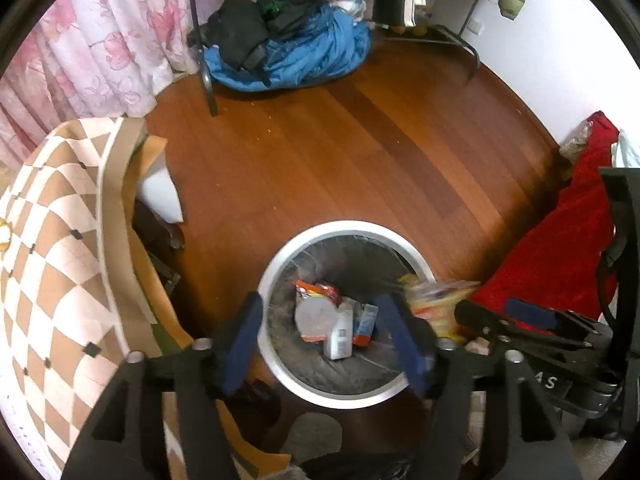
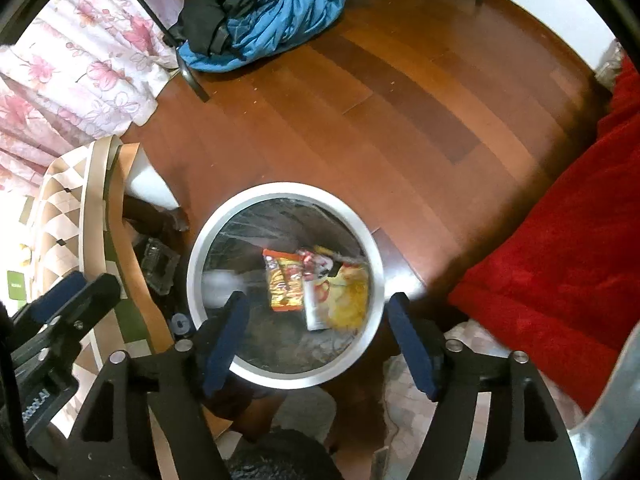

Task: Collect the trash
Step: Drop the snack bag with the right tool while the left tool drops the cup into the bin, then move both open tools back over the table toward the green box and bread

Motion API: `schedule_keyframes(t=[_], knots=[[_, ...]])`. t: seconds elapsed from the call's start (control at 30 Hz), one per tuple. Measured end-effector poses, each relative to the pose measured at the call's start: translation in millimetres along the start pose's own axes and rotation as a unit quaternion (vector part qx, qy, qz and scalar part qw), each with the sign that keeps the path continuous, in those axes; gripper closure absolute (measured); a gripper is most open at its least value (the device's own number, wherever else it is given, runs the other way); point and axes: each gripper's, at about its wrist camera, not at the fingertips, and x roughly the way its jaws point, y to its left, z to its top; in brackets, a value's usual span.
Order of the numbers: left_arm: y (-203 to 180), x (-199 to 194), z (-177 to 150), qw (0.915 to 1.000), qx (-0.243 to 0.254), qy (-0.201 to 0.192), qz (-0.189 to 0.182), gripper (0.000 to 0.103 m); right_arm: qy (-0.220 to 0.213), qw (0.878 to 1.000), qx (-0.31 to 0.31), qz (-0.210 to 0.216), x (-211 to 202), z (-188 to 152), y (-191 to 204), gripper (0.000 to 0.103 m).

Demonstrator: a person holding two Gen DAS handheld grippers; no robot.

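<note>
Yellow wrapper [image 2: 350, 296] blurred, apparently falling into bin [image 2: 376, 256]; both hand-held grippers wide, empty: left [image 1: 320, 338], right [image 2: 320, 338]; risk: light wrapper catches rim, slides onto floor [image 2: 400, 120].

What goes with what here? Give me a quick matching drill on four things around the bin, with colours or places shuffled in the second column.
Column one:
1. trash bin
2. cloth heap
3. blanket
4. curtain

Column two:
a. red, at the right edge of the floor
b. pink floral, far left
c. white rim, snack wrappers inside
d. blue and black, far side of the floor

Pairs: 1-c, 2-d, 3-a, 4-b.

Both the left tool and the right tool hang open over the bin.
</note>
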Motion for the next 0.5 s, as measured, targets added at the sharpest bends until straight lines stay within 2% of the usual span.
schedule_keyframes(t=[0.03,0.1,0.13,0.37,0.5], knots=[[2,0,2,1.0000,0.000,-0.001,0.001,0.033,-0.001,1.000,0.002,-0.007,-4,-1,1,0.021],[4,-7,1,1.0000,-0.001,-0.005,0.004,0.011,-0.002,1.000,0.004,-0.018,-12,-2,2,0.004],[5,-12,0,0.9999,-0.001,-0.009,0.008,0.007,-0.001,1.000,0.003,-0.029,-17,-4,3,0.001],[14,-38,-6,0.9994,0.005,-0.026,0.023,0.005,0.004,0.998,-0.018,-0.058,-50,-15,17,0.001],[23,-54,-8,0.9990,0.001,-0.037,0.027,0.004,-0.001,0.998,-0.030,-0.059,-71,-24,28,0.000]])
